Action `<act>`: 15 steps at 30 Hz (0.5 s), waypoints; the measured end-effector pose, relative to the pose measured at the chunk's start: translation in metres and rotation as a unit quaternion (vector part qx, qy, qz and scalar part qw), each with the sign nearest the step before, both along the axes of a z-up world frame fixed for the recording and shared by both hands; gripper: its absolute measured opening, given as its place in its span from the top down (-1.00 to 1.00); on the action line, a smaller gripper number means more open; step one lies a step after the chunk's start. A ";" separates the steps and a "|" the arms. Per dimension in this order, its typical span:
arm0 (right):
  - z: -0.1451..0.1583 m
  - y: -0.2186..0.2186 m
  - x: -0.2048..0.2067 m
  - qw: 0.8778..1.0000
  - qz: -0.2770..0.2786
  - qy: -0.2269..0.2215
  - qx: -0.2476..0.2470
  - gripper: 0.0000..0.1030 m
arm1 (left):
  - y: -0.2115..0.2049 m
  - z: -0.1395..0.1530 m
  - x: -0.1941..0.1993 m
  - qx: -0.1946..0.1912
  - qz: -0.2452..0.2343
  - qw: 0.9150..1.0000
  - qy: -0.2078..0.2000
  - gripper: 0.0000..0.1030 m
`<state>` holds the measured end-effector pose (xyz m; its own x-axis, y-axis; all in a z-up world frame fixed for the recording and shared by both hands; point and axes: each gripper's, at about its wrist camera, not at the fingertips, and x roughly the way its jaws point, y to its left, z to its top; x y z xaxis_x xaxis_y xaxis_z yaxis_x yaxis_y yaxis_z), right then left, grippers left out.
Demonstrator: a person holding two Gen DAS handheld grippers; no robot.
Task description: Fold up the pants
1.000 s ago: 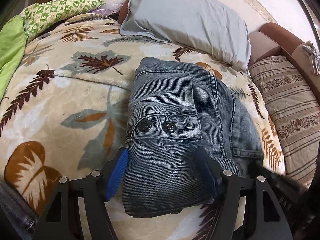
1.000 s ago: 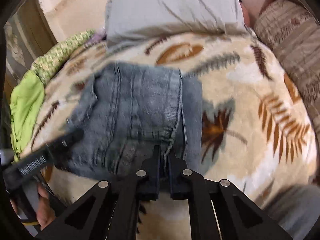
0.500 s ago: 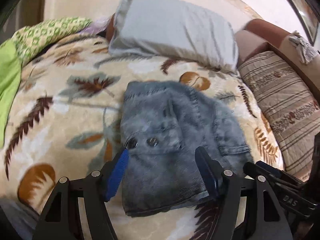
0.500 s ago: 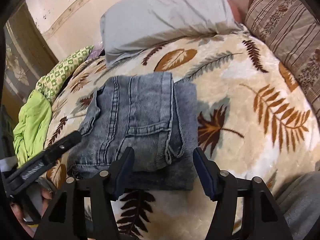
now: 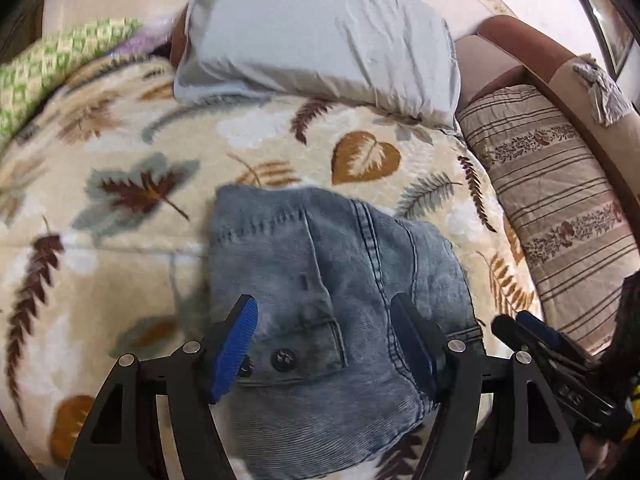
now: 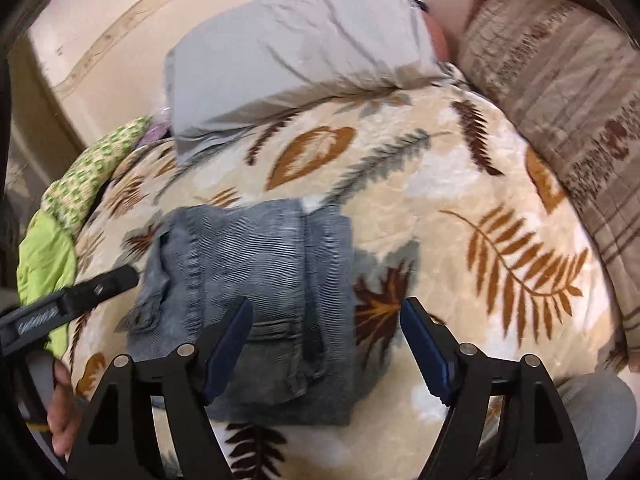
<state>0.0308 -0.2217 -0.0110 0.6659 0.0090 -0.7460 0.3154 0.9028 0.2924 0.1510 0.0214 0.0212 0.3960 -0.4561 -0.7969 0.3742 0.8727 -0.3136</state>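
The right gripper (image 6: 325,344) jaws are opening, gripping nothing; the folded pants (image 6: 256,280) lie on the bed (image 6: 460,264) just beyond, between and left of them.

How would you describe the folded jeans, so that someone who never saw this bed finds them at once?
Start at the grey pillow at the head of the bed. Below it on the leaf-print blanket lies a compact blue-grey bundle, the jeans. Only they are denim, with stitched seams and dark buttons.
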 end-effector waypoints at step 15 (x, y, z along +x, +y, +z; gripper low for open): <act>-0.014 0.006 -0.019 0.998 -0.057 0.002 0.005 -0.55 | 0.008 0.000 -0.025 0.013 -0.020 0.998 -0.058 -0.34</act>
